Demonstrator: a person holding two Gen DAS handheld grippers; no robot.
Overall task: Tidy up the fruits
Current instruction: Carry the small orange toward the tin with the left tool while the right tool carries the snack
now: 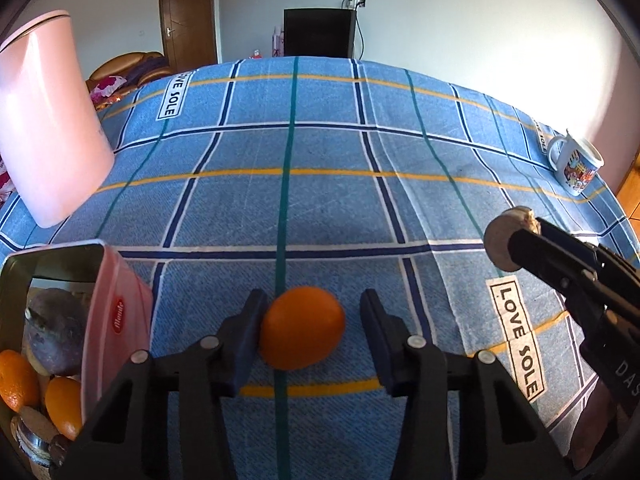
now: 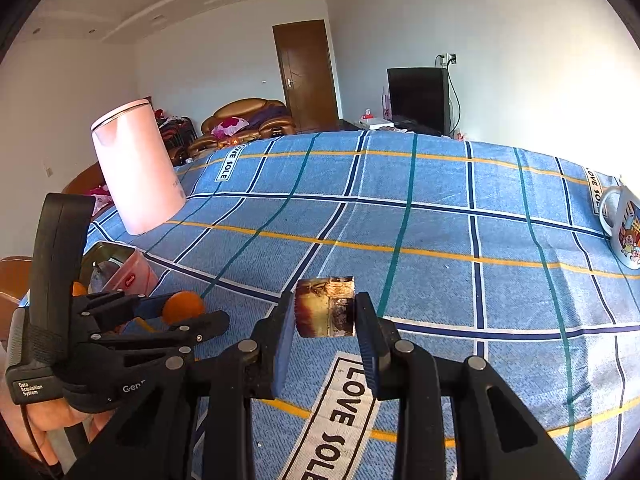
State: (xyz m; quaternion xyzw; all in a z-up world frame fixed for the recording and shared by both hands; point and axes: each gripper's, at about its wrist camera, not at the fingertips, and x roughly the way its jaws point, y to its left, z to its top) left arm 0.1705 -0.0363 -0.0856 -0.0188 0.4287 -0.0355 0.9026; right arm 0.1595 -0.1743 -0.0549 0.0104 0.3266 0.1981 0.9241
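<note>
An orange (image 1: 302,327) lies on the blue checked cloth between the fingers of my left gripper (image 1: 312,334). The jaws are open; the left pad touches the orange and the right pad stands clear of it. The orange also shows in the right wrist view (image 2: 183,307). My right gripper (image 2: 322,334) is shut on a short brown-and-cream cylinder chunk (image 2: 325,306), held above the cloth; it shows in the left wrist view (image 1: 505,240) at the right. A pink tin (image 1: 116,320) at the left holds oranges (image 1: 16,384) and a purple fruit (image 1: 54,336).
A tall pink kettle (image 1: 48,120) stands at the far left of the table. A printed white mug (image 1: 576,166) stands near the right edge. The cloth-covered table (image 1: 320,200) stretches ahead; a door, sofa and dark cabinet lie beyond it.
</note>
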